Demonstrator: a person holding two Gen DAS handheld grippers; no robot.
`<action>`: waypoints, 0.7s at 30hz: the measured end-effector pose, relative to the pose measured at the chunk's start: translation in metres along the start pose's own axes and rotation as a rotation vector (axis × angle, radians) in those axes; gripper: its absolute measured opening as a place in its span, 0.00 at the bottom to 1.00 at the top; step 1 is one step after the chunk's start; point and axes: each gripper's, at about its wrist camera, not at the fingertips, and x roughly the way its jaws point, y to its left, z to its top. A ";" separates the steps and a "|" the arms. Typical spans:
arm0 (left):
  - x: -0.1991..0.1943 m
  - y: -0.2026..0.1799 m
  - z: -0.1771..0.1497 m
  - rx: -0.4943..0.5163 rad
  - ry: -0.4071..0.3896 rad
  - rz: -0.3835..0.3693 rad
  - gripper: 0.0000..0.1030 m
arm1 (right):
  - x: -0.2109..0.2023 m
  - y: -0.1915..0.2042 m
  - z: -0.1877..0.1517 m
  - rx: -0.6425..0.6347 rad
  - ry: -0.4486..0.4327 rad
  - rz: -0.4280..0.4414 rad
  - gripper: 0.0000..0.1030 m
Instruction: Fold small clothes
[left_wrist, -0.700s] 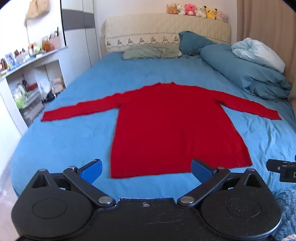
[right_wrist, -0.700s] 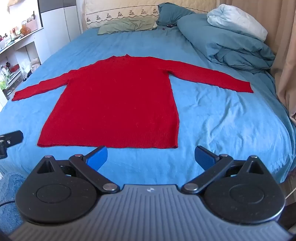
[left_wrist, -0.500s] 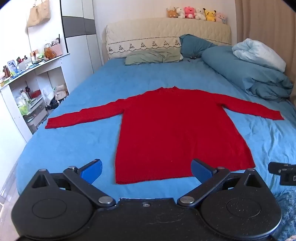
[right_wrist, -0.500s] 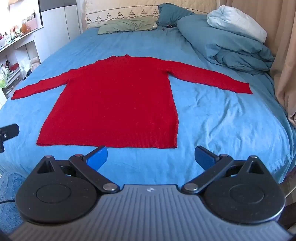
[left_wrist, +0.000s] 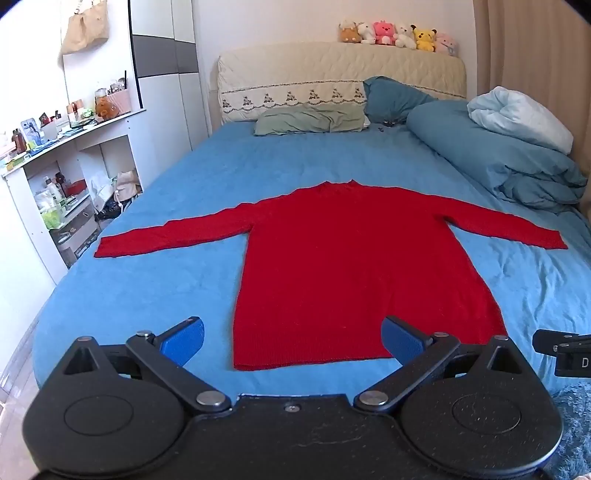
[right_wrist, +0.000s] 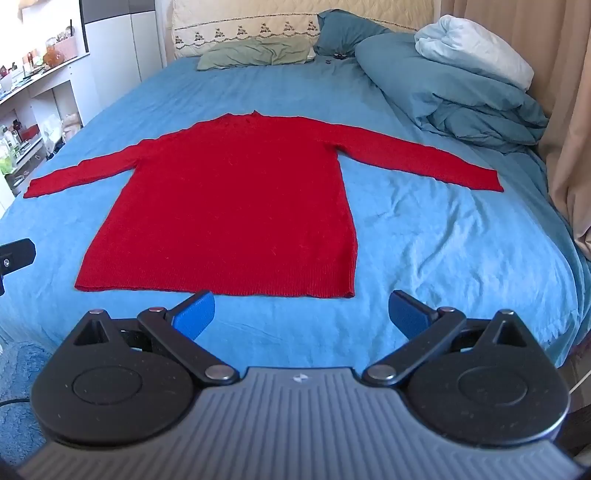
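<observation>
Since the earlier frames, the left view has tipped upward: the sweater sits lower in the frame and more of the headboard and wall shows, while the right view has barely shifted.

Left wrist view: the left hand-held gripper (left_wrist: 291, 341) fills the bottom of the frame, its blue pads (left_wrist: 183, 339) wide apart with nothing between them. A red sweater (left_wrist: 343, 273) lies flat in the middle of the frame on the blue bed (left_wrist: 177, 280), sleeves spread to either side, neck toward the pillows (left_wrist: 310, 120) at the top, hem nearest the camera. The hem's lower left corner lies just above and between the pads. A folded duvet (left_wrist: 509, 162) is piled at the upper right, and shelves (left_wrist: 62, 184) stand at the left edge. The tip of the other tool pokes in at the right edge.

Right wrist view: the right hand-held gripper (right_wrist: 301, 315) is at the bottom, also fully spread and empty. Its pads hang over bare sheet just below the hem, near the sweater's (right_wrist: 236, 206) lower right corner.

No fold looks begun; this appears to be the approach before the first grasp. The next move likely calls for lowering each tool onto a matching pair of points, hem corners or sleeve ends, and pinching through the knit without bunching the sheet underneath.
</observation>
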 end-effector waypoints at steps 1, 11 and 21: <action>0.000 -0.003 0.000 0.000 0.000 0.003 1.00 | -0.001 0.001 0.000 -0.002 -0.002 -0.001 1.00; -0.003 -0.002 0.001 -0.002 -0.008 0.005 1.00 | -0.001 0.003 0.001 -0.002 0.000 0.006 1.00; -0.004 -0.002 0.002 -0.002 -0.010 0.008 1.00 | 0.000 0.003 0.000 -0.004 0.001 0.006 1.00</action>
